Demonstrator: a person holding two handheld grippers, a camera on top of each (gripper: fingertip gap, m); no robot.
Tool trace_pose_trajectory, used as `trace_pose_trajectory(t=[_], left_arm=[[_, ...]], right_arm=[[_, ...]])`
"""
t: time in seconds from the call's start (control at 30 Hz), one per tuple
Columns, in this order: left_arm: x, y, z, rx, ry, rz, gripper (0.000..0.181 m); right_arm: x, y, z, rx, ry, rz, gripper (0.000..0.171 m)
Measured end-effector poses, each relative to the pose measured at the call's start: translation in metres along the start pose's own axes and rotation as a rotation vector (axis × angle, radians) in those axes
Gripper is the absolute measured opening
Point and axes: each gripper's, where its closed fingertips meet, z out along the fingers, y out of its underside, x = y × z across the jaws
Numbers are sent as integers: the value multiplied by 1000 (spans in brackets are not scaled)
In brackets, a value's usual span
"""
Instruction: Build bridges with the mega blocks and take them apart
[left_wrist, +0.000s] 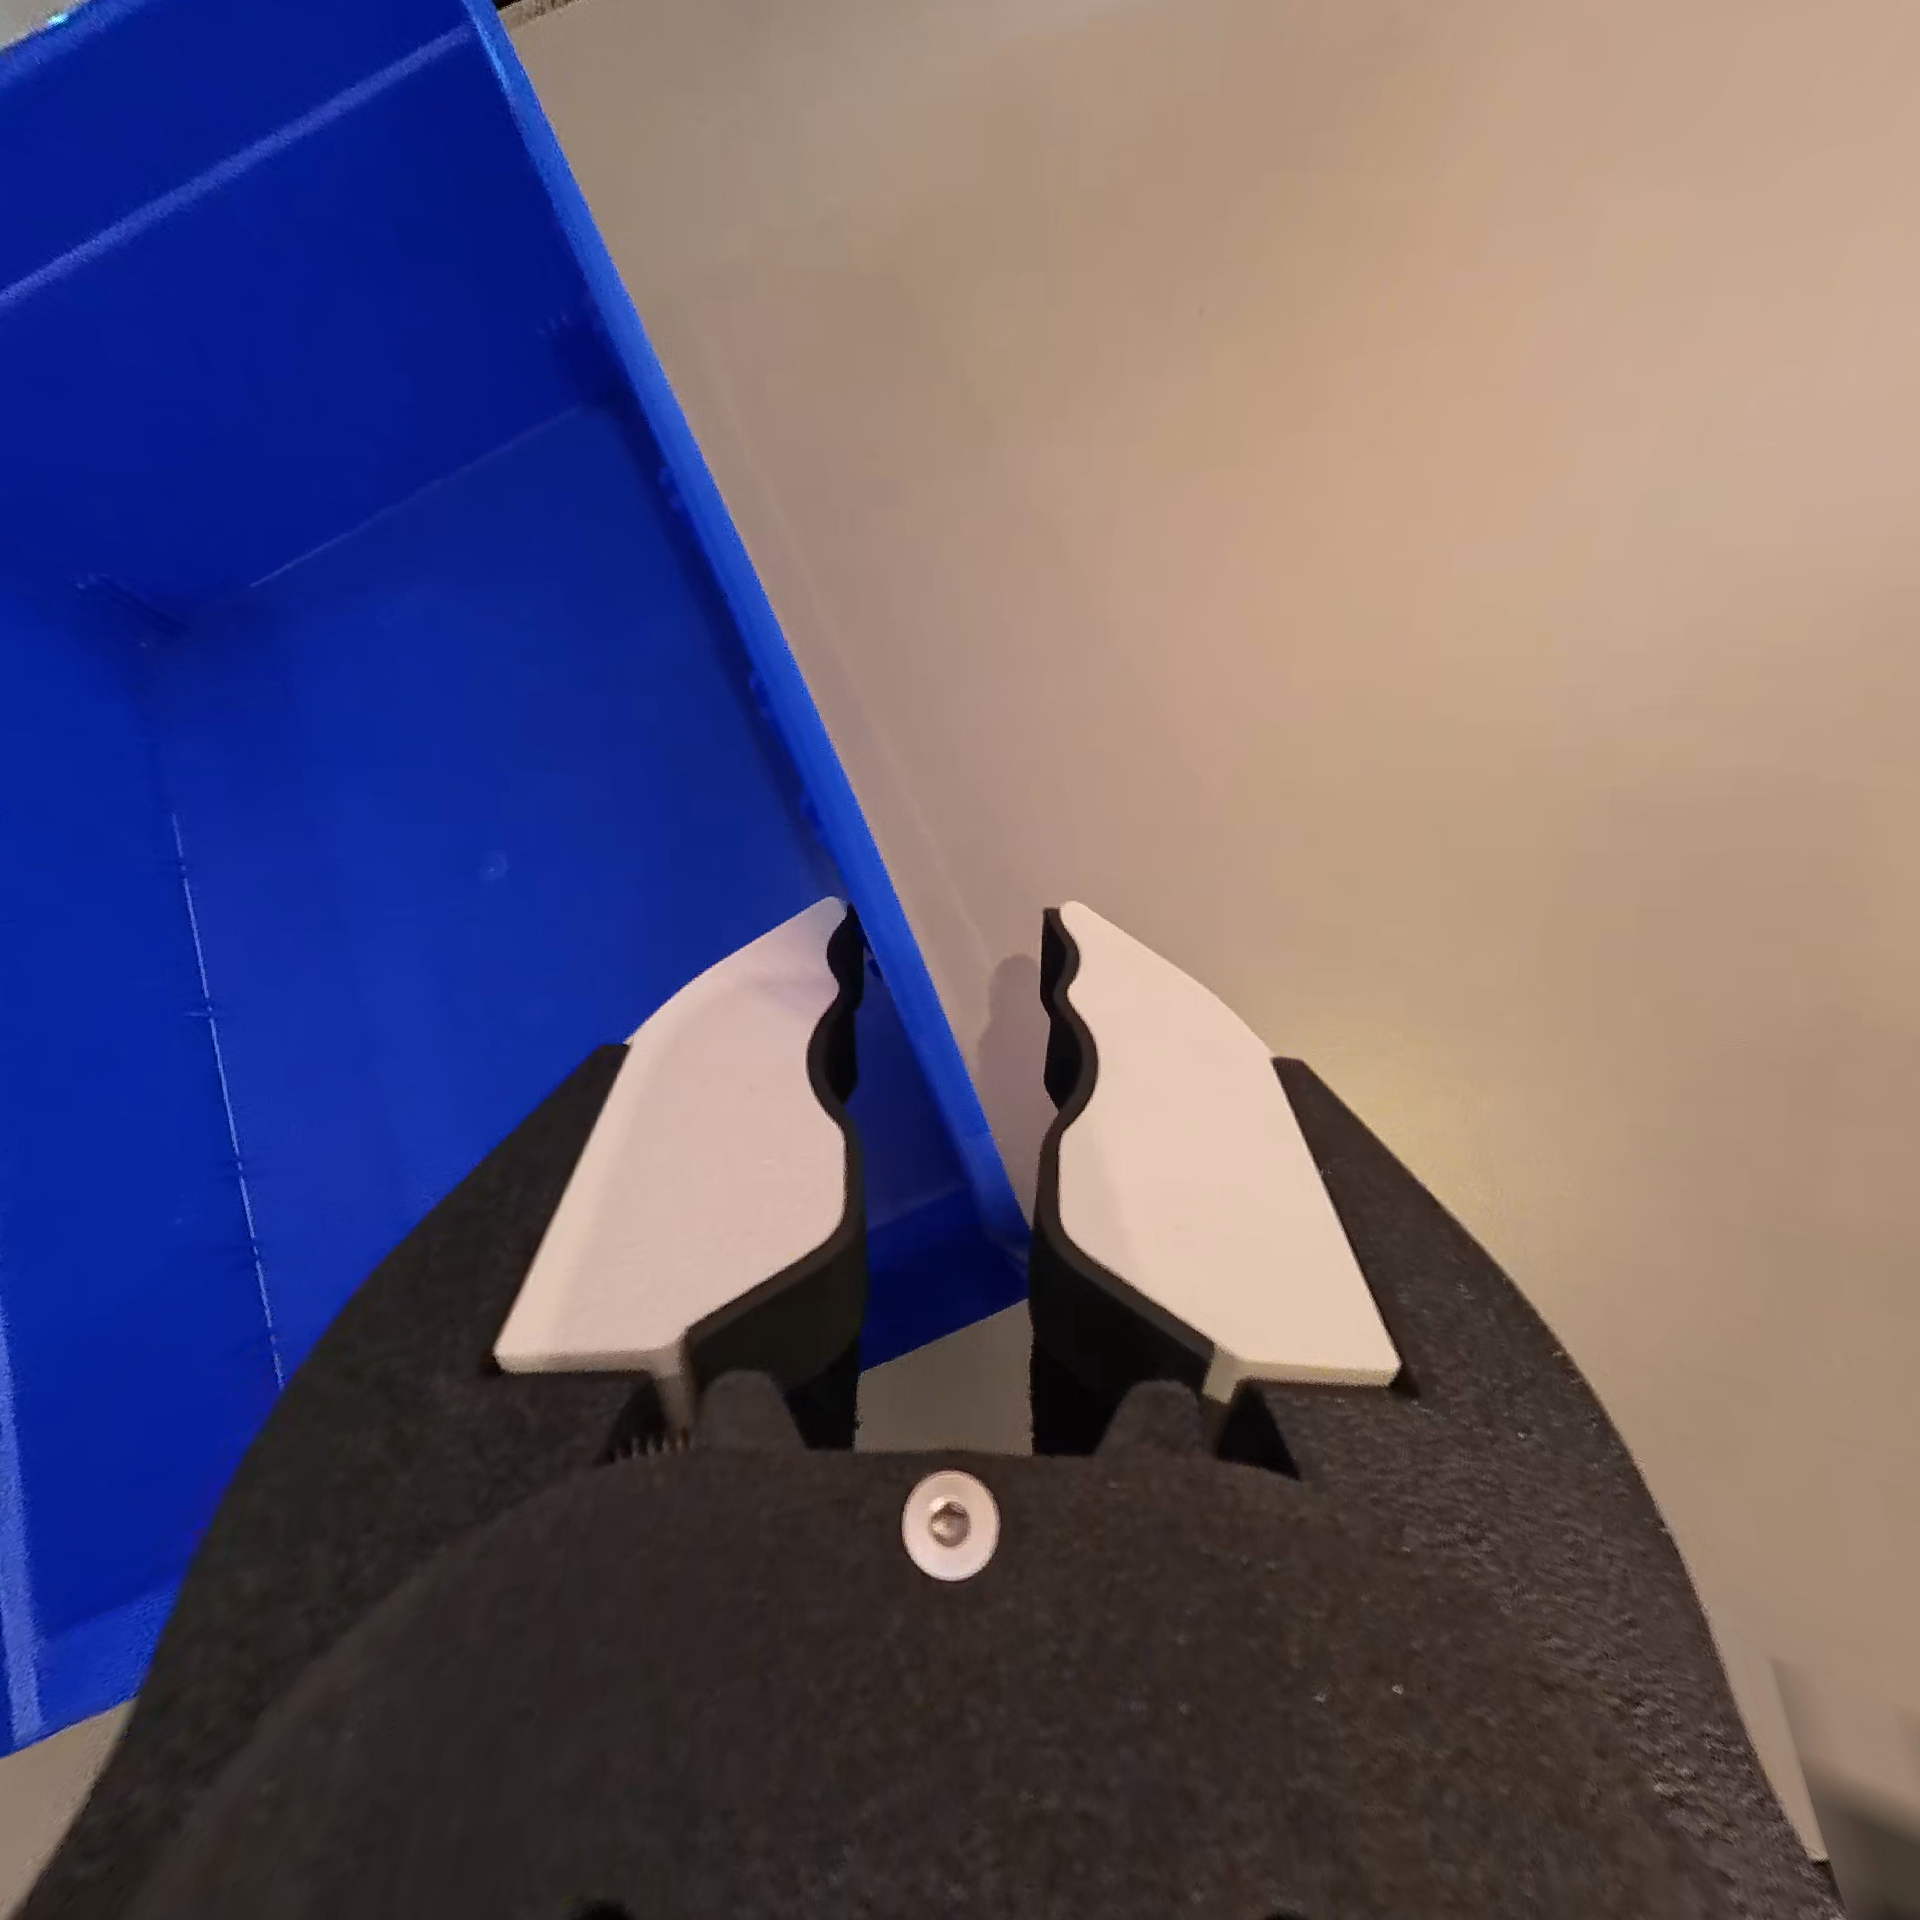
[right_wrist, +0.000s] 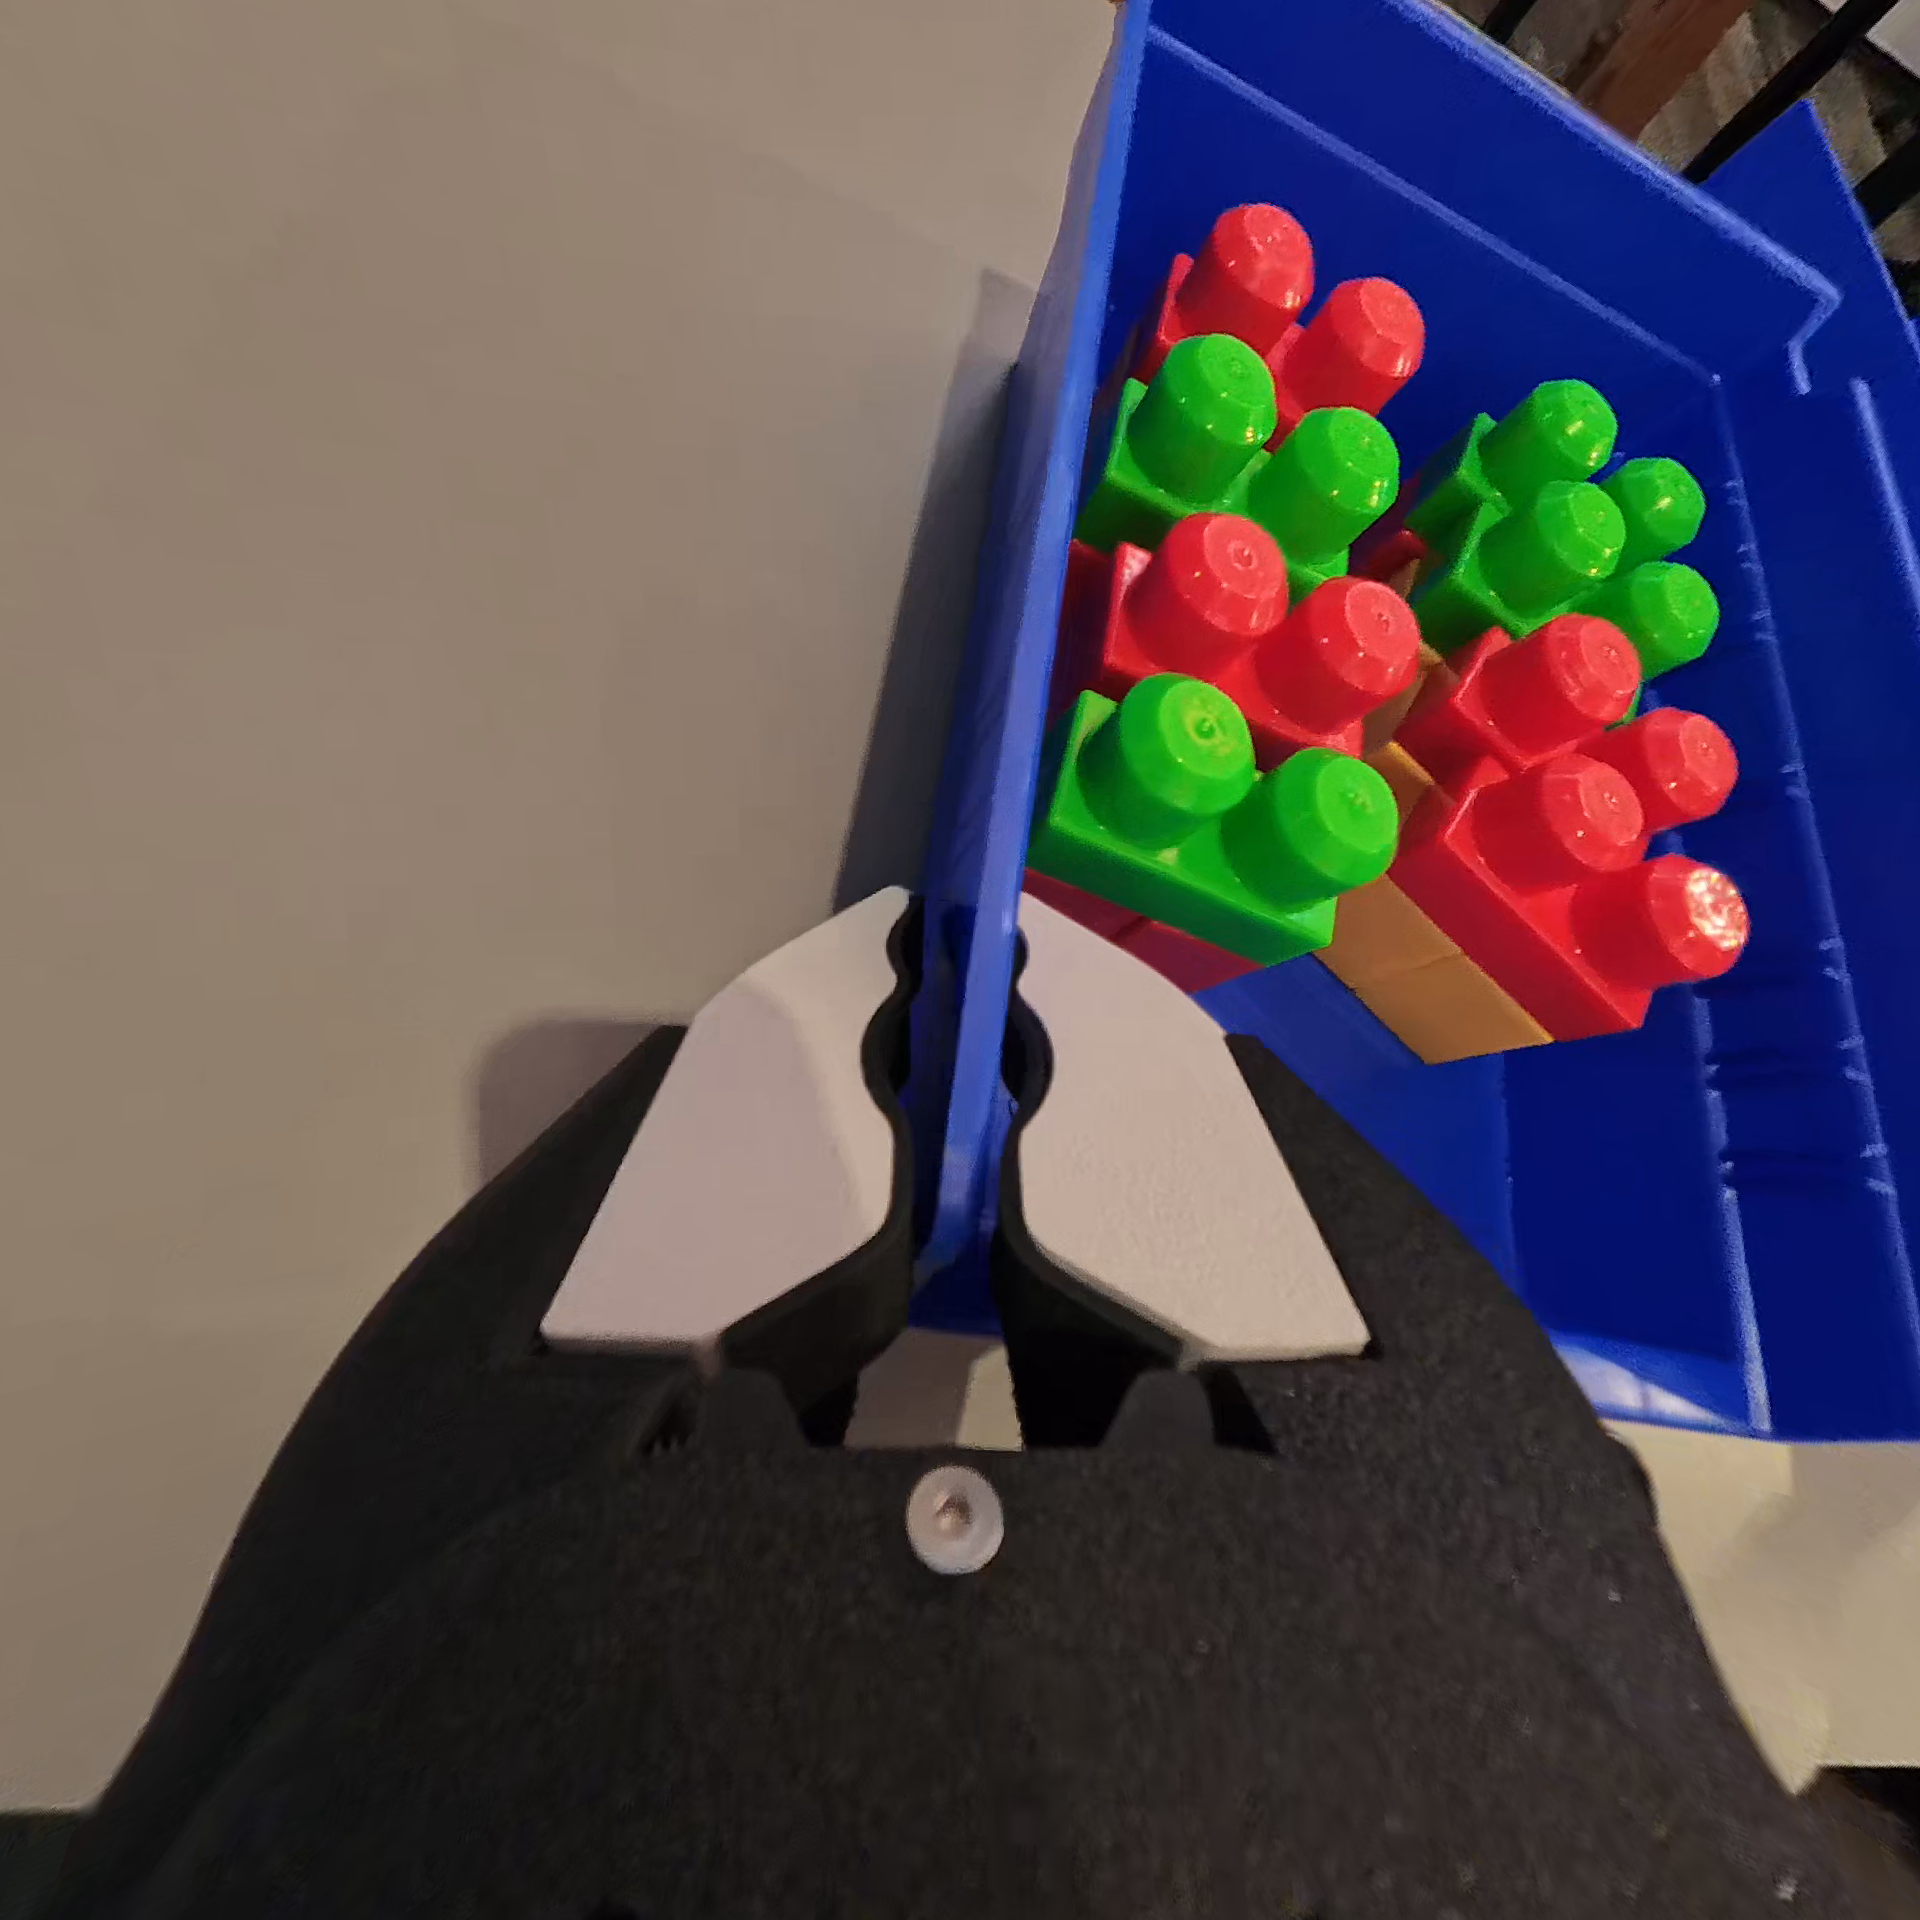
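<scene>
In the right wrist view a blue bin (right_wrist: 1039, 540) holds several stacked mega blocks: green ones (right_wrist: 1195, 821), red ones (right_wrist: 1558, 862) and tan ones (right_wrist: 1413, 966) under them. My right gripper (right_wrist: 964, 920) is shut on the bin's left wall, one finger outside and one inside. In the left wrist view a blue bin (left_wrist: 727, 582) fills the left side, and the part of its inside that shows holds no blocks. My left gripper (left_wrist: 951, 920) is open astride its right wall, left finger (left_wrist: 727, 1091) inside, right finger (left_wrist: 1174, 1091) outside, not clamping it.
A pale tabletop (right_wrist: 416, 520) lies to the left of the bin in the right wrist view and to the right (left_wrist: 1351, 520) in the left wrist view. A second blue bin (right_wrist: 1808, 260) stands behind the first at the far right. The tips of one gripper are about 50 centimetres away from the tips of the other.
</scene>
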Motion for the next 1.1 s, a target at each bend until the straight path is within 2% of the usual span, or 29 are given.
trace_pose_trajectory(t=[0.1,0.17,0.23,0.3,0.37,0.53,1.1], left_arm=[[-2,1,-1,7,-15,-15,33],[-1,0,-1,23,-2,-72,34],[3,-2,1,44,24,-131,52],[2,-1,3,33,4,-120,41],[-1,2,6,7,-46,-61,31],[-17,5,3,21,-171,26,11],[-18,3,2,55,-173,15,10]], right_arm=[[1,-3,-10,34,-24,69,14],[1,3,-9,-4,-38,93,25],[1,4,-5,-19,-44,105,23],[-4,-1,-3,-10,-55,102,20],[-1,-4,-2,-15,-4,57,8],[-1,-5,-1,-16,12,57,7],[-1,-6,-1,15,35,58,10]])
